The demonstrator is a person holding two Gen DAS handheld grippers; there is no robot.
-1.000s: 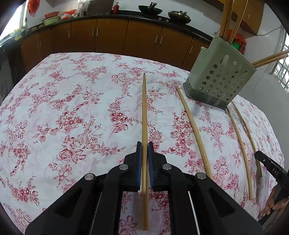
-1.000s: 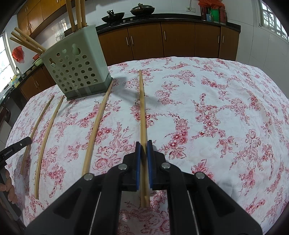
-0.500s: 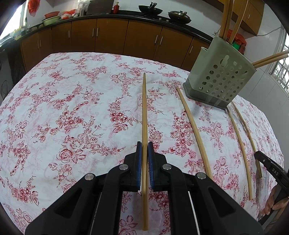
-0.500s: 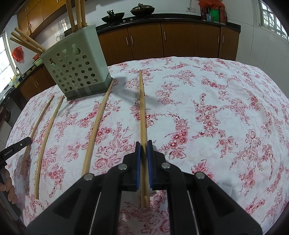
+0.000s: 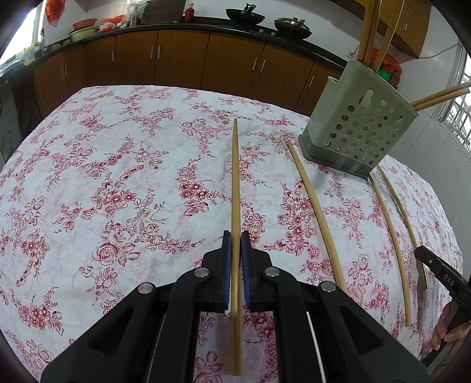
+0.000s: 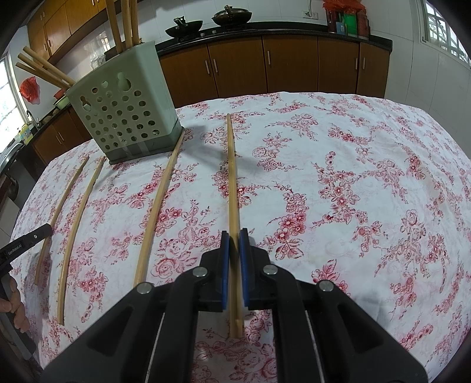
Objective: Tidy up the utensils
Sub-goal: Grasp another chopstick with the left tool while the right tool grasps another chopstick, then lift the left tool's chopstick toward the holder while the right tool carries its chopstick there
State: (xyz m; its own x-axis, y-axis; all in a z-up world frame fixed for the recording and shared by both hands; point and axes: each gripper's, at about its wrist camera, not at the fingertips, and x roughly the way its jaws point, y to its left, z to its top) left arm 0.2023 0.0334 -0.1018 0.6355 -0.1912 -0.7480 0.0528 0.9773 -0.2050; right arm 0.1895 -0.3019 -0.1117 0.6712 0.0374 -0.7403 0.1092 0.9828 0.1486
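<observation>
My left gripper (image 5: 235, 235) is shut on a long bamboo chopstick (image 5: 235, 182) that points forward over the floral tablecloth (image 5: 103, 176). My right gripper (image 6: 234, 234) is shut on another bamboo chopstick (image 6: 231, 171). A green perforated utensil holder (image 5: 357, 132) stands at the far right in the left wrist view and at the far left in the right wrist view (image 6: 123, 115); several chopsticks stick out of its top. Three loose chopsticks (image 5: 318, 215) lie on the cloth beside the holder, also in the right wrist view (image 6: 156, 203).
Brown kitchen cabinets (image 5: 182, 59) with woks (image 5: 244, 13) on the counter run along the back wall. The other gripper's tip shows at the right edge of the left wrist view (image 5: 441, 272) and the left edge of the right wrist view (image 6: 26, 241).
</observation>
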